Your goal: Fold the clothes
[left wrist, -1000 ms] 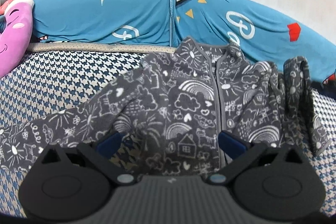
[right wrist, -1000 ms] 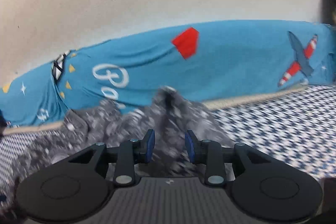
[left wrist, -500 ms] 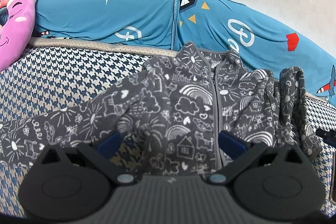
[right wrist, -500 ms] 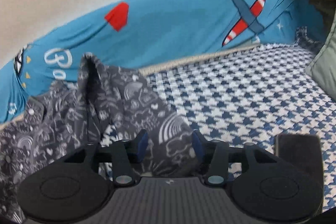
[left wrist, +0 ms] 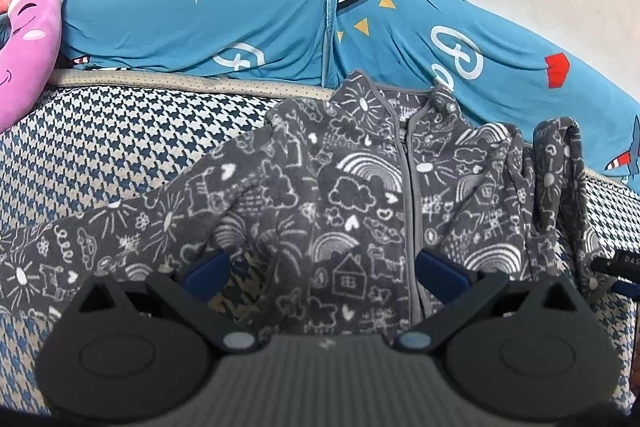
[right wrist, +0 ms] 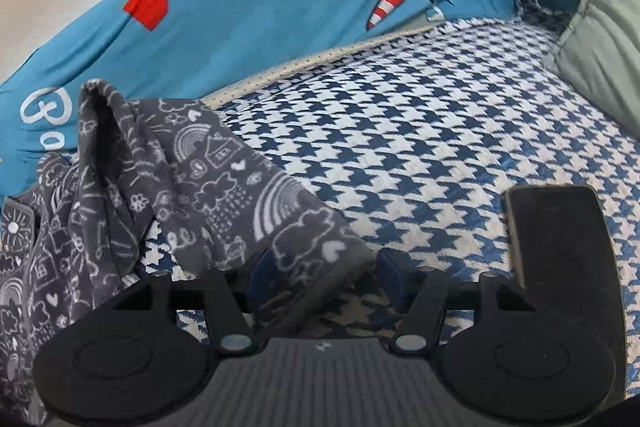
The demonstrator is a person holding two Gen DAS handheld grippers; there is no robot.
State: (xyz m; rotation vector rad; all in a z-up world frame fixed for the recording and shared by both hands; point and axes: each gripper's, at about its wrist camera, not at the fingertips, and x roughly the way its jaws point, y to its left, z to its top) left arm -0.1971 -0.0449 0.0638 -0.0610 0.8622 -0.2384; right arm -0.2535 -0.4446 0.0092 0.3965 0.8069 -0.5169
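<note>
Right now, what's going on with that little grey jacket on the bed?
A person is folding it with a handheld gripper in each hand. The jacket lies front up and zipped on the checked bed cover. The left gripper is open over the hem, one sleeve still spread out. The right gripper is open around the other sleeve's cuff, which lies between its jaws, not pinched.

Blue cartoon-print sheet [left wrist: 260, 23] behind houndstooth mattress [right wrist: 420, 147]; pink plush [left wrist: 28, 47] far left, black phone [right wrist: 560, 243].
</note>
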